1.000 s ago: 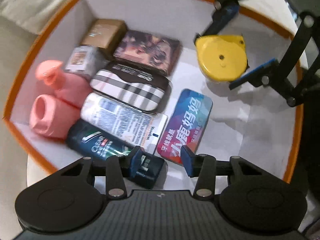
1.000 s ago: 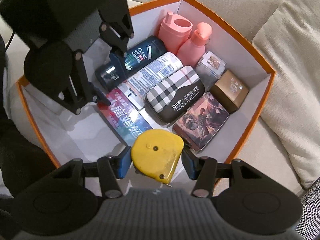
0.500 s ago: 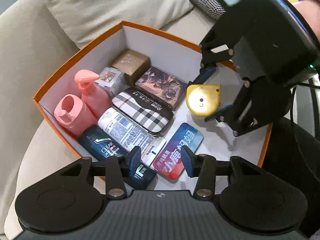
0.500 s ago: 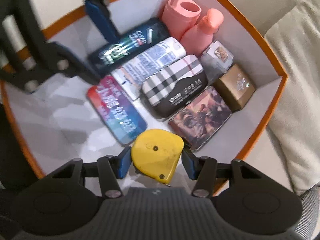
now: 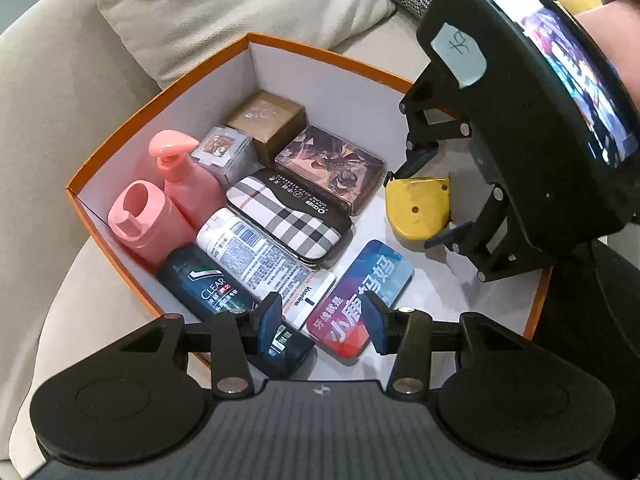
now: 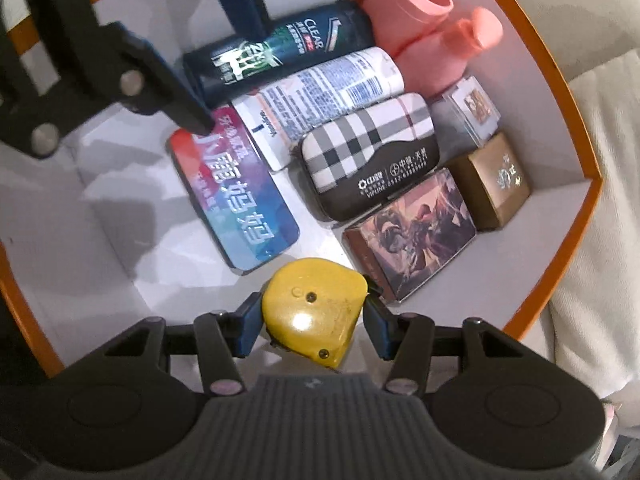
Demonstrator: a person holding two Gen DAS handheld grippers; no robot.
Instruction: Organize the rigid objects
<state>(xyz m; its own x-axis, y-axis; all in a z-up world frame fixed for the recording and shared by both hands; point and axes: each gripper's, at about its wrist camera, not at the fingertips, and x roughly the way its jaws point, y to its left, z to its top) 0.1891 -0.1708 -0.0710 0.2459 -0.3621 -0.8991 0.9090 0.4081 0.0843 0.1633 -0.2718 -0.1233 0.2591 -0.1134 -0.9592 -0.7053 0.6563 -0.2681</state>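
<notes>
Your right gripper [image 6: 312, 322]: jaws clenched on the yellow tape measure [image 6: 314, 320], held low inside the orange box [image 5: 160, 92], beside the illustrated card box [image 6: 412, 232]. Your left gripper [image 5: 320, 322]: jaws released, holding nothing, above the CLEAR bottle [image 5: 212, 288] and the blue-red tin [image 5: 360, 300]. Also in the box: Vaseline tube [image 5: 256, 264], plaid case [image 5: 288, 216], two pink bottles [image 5: 160, 208].
</notes>
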